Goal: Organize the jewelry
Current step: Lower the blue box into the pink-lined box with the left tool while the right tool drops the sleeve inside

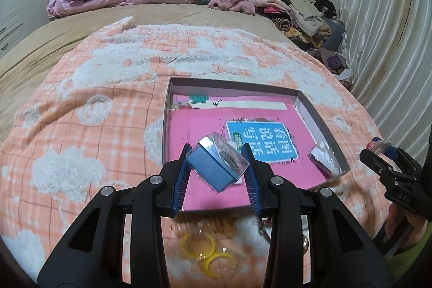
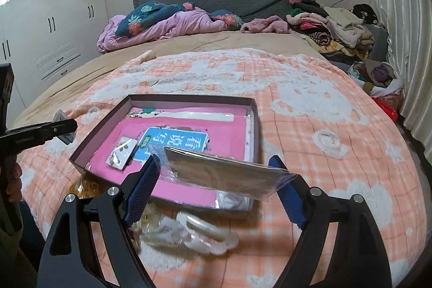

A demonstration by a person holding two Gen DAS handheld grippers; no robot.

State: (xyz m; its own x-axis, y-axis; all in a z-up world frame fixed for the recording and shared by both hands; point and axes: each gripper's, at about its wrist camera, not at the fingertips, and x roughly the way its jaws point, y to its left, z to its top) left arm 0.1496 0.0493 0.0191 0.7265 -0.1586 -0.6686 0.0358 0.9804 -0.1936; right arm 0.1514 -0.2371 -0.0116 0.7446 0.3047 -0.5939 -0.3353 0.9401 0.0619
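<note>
My left gripper (image 1: 217,162) is shut on a small clear jewelry box with a blue base (image 1: 216,166), held tilted above the near edge of a shallow box lid (image 1: 232,85) with a pink lining. My right gripper (image 2: 216,174) is shut on a flat clear-wrapped card packet (image 2: 224,170), held over the lid's near right corner (image 2: 251,101). A small packet with jewelry (image 2: 122,149) lies inside the lid; it also shows in the left wrist view (image 1: 325,157). The right gripper shows at the right edge of the left wrist view (image 1: 378,153), the left gripper at the left edge of the right wrist view (image 2: 64,130).
The lid lies on an orange checked blanket (image 1: 81,126) on a bed. Yellow rings in a bag (image 1: 208,253) and pale hair clips (image 2: 205,234) lie near the front edge. Clothes are piled at the far right (image 2: 337,29), a curtain (image 2: 399,18) beyond.
</note>
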